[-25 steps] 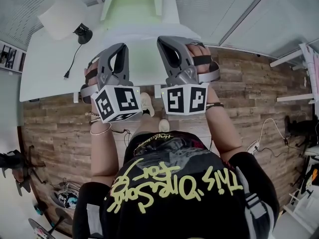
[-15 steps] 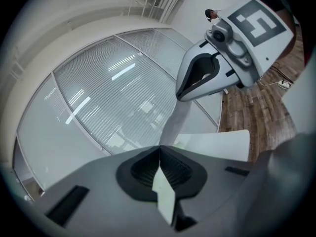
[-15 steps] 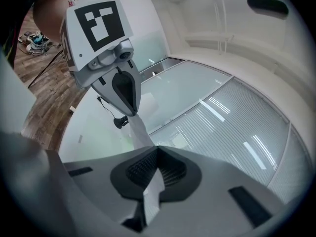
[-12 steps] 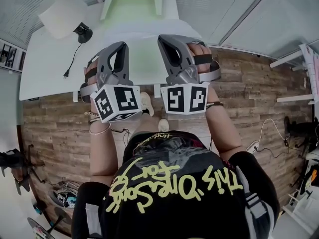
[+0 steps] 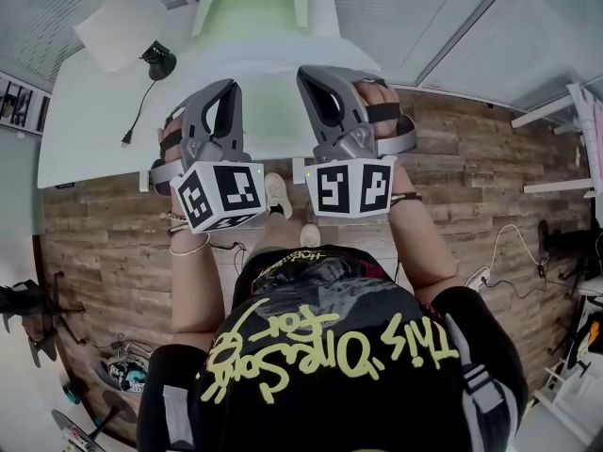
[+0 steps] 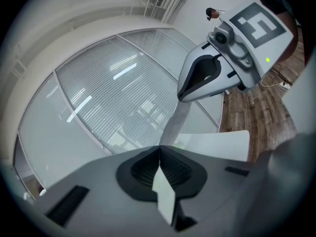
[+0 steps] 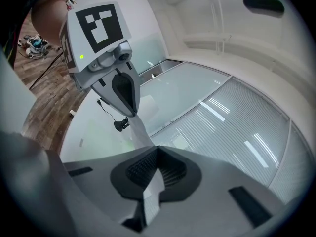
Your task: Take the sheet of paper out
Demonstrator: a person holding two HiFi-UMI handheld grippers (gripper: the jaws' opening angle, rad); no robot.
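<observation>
L gripper (image 6: 159, 154): ribbed pads (image 6: 142, 168) are shut flat on each other, meeting in one seam w/ nothing btwn them. R gripper (image 7: 157, 158): same, pads (image 7: 173, 169) closed & empty. Both are held side by side in the air, roughly level, over the near edge of a white table (image 5: 94, 130) and pointing across it. Neither touches anything.

Past them, at the table's far edge, sits a pale green holder (image 5: 250, 17) w/ a white rim. It could be a tray or a folder, can't tell which, and whether a sheet lies inside doesn't show. At the far-left corner lies a white square (image 5: 118, 31), flat, which looks like a loose sheet of paper. It's just beside a black gadget (image 5: 156, 61) whose cord trails toward the near-left edge.

So 2 readings fit. Either the paper is inside the green holder and the white square is sth else, or the white square is the sheet, out & laid aside. The pics don't settle it.

Handling, as a judgement: a single sheet is v. light, thin & floppy. It won't resist a pull, but it creases or tears if pinched hard or dragged against a rim. It's smooth, so it can slide btwn pads unless they close square on it. It also lies flat, leaving little for a jaw to get under. Best hold is prob. a free edge or corner that stands clear of whatever it rests in, gripped close to the edge. The other gripper could steady the holder, since that looks light enough to shift too.
</observation>
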